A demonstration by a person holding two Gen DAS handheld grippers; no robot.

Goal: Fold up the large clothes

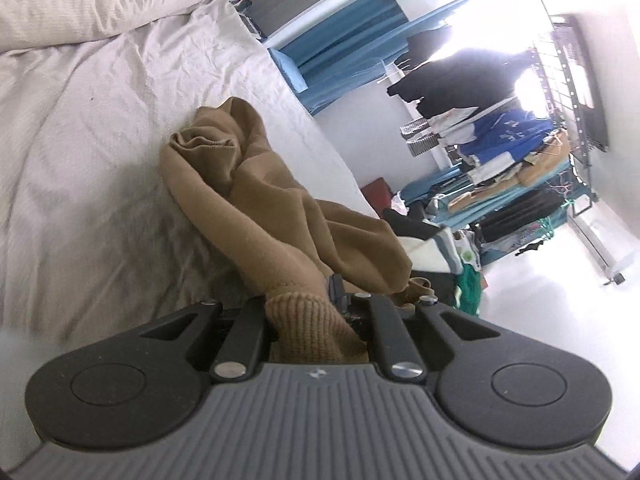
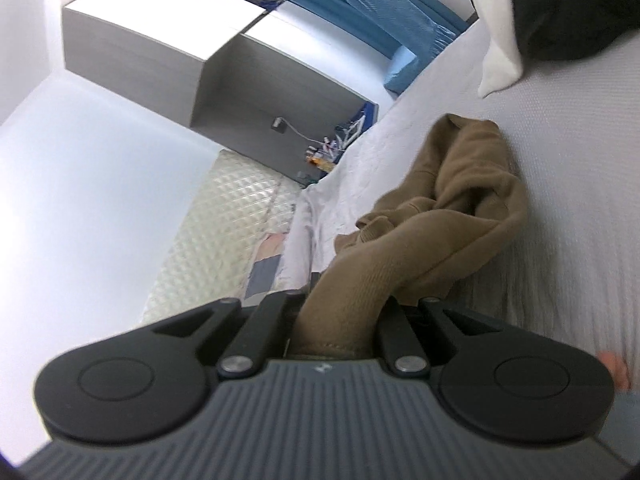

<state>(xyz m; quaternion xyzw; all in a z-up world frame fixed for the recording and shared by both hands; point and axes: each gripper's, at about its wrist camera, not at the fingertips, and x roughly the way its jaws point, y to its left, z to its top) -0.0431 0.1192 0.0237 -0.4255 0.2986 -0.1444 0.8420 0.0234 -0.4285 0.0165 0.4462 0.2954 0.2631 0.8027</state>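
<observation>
Brown sweater (image 1: 276,200) is lying bunched on the grey bed (image 1: 100,120), its bulk trailing straight ahead of both tools. Left tool (image 1: 316,312) is gripping a ribbed cuff, jaws clenched on it. Right tool (image 2: 340,312) is gripping a smooth hemmed edge, likewise clenched. Both hands are equally near; the garment's long axis is running away from the tools, so spreading appears to be the coming move.

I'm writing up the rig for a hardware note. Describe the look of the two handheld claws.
The left claw and right claw look alike: a grey ribbed body at the bottom of each view, flanked by two round black discs with a circle pressed into each. Black linkage bars run forward, pinned with silver screws. A small pale mark sits mid-body. No cables or sleeves show.
</observation>
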